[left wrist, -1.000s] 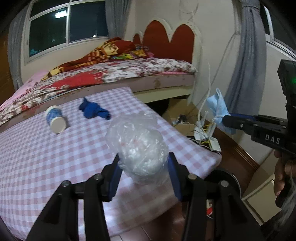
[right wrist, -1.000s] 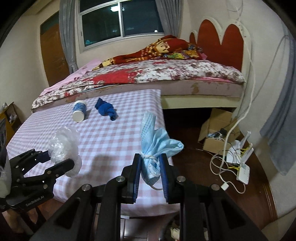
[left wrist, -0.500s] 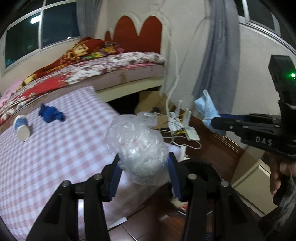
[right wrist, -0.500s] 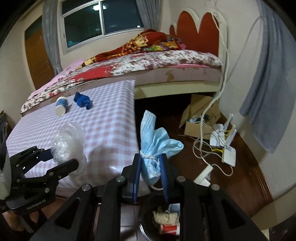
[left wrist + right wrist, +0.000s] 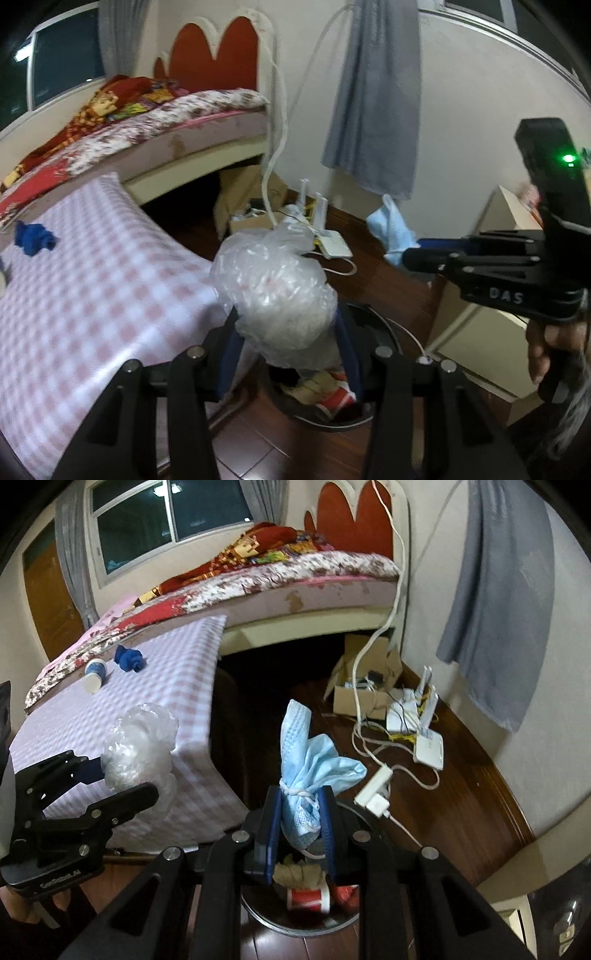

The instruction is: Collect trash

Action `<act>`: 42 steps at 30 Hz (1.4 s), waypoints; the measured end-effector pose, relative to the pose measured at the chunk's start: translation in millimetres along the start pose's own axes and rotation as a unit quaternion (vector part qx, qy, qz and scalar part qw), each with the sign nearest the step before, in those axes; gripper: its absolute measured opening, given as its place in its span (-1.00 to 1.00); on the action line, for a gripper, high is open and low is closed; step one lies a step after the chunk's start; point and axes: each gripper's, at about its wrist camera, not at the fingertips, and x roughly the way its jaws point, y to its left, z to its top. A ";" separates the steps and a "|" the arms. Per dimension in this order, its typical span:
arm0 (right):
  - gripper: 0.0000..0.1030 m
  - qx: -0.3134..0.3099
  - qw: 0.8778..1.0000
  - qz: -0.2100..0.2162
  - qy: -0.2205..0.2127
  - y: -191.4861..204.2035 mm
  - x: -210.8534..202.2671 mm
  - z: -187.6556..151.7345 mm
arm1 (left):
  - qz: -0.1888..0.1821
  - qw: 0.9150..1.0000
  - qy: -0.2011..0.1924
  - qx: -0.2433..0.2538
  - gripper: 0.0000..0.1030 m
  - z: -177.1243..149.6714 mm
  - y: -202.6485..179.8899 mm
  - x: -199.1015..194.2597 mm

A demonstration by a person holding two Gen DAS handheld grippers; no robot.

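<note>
Both grippers have swung off the checkered table (image 5: 159,701) and now hang over the round trash bin (image 5: 258,914) on the wooden floor. Left gripper (image 5: 286,332) clamps a crumpled clear plastic bag (image 5: 273,284); right gripper (image 5: 300,823) pinches a tied blue face mask (image 5: 306,764). A paper cup (image 5: 94,672) and blue cloth (image 5: 129,658) lie on the table.

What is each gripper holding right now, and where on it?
Left gripper clamps the plastic bag across its lower bulge. Right gripper pinches the face mask at its tied lower end.
</note>
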 end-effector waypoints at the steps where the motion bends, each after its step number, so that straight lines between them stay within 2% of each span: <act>1: -0.58 0.005 1.000 -0.001 0.008 -6.4 2.8 -5.7 | -0.005 1.000 0.003 0.003 -0.06 -1.5 -3.3 3.0; 8: -0.58 0.020 0.998 0.003 0.052 -31.5 24.9 -38.4 | -0.039 0.998 0.053 0.016 -0.06 -23.1 -21.6 37.3; 13: -0.58 0.012 0.996 0.014 0.082 -33.5 45.2 -56.6 | -0.057 0.994 0.091 -0.002 -0.06 -36.4 -22.7 62.9; 20: -0.57 -0.013 0.994 0.024 0.109 -26.3 74.1 -65.3 | -0.066 0.990 0.126 -0.023 -0.04 -46.5 -19.2 90.0; 23: -0.57 -0.018 0.992 0.027 0.122 -25.2 88.0 -66.9 | -0.077 0.987 0.138 -0.032 0.02 -50.2 -14.9 99.3; 25: -0.44 -0.022 0.991 0.013 0.134 -26.3 98.4 -70.0 | -0.085 0.985 0.144 -0.051 0.48 -52.2 -8.0 107.3; 26: -0.04 -0.023 0.990 -0.004 0.142 -28.0 104.5 -71.5 | -0.080 0.984 0.148 -0.062 0.82 -54.4 -4.9 110.6; 27: 0.54 -0.023 0.988 -0.026 0.149 -31.4 109.7 -74.2 | -0.074 0.983 0.152 -0.077 0.87 -57.4 0.1 114.0; 28: 0.77 -0.022 0.986 -0.052 0.158 -35.9 115.1 -77.3 | -0.071 0.982 0.155 -0.084 0.87 -59.8 3.7 116.5; 29: 0.91 -0.020 0.983 -0.068 0.168 -40.9 119.2 -80.4 | -0.062 0.981 0.161 -0.086 0.89 -62.9 5.2 119.0; 31: 0.91 -0.009 0.981 -0.076 0.177 -49.7 121.8 -83.9 | -0.035 0.982 0.167 -0.083 0.93 -69.4 8.6 120.9; 35: 0.98 0.006 0.979 -0.093 0.183 -59.6 122.3 -84.4 | -0.006 0.984 0.161 -0.079 0.95 -75.8 12.6 118.5; 42: 0.98 -0.022 0.979 -0.098 0.177 -43.4 121.7 -79.3 | 0.008 0.985 0.151 -0.078 0.95 -72.4 16.1 120.6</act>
